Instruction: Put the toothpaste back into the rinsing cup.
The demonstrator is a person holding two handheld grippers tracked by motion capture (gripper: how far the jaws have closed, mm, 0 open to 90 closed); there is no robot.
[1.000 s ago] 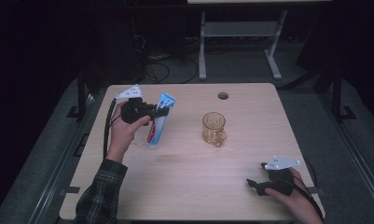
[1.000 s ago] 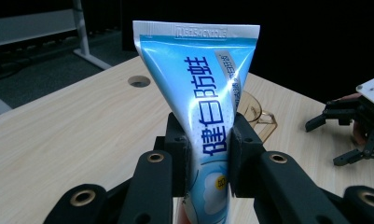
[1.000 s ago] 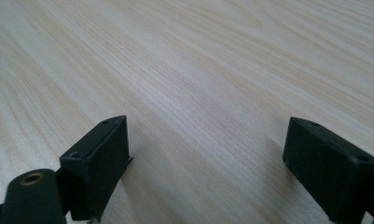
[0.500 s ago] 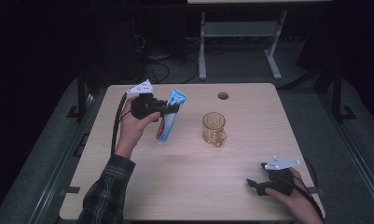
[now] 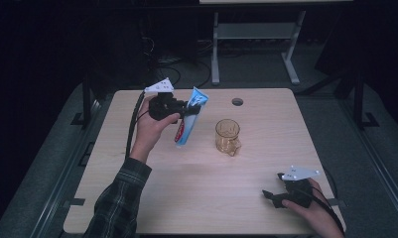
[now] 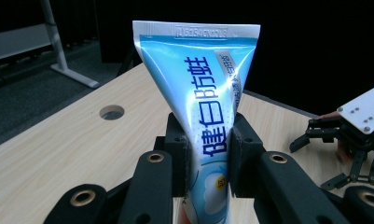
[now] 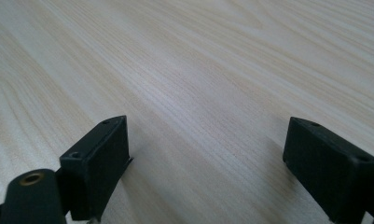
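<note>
A blue and white toothpaste tube (image 5: 189,119) hangs above the table's left half, crimped end up. My left gripper (image 5: 186,110) is shut on its middle; in the left gripper view the tube (image 6: 208,121) stands upright between the jaws of the left gripper (image 6: 208,158). An amber glass mug (image 5: 227,136) stands on the table just right of the tube. My right gripper (image 5: 272,197) rests open at the front right corner; in the right gripper view the right gripper (image 7: 205,163) has bare wood between its jaws.
The wooden table (image 5: 206,198) has a round cable hole (image 5: 237,101) near its far edge. A metal stand (image 5: 256,34) and cables lie on the dark floor behind. In the left gripper view the right gripper (image 6: 357,135) shows at the right.
My left gripper has carried the toothpaste tube rightward and a little up, closer to the mug. The right gripper has stayed still.
</note>
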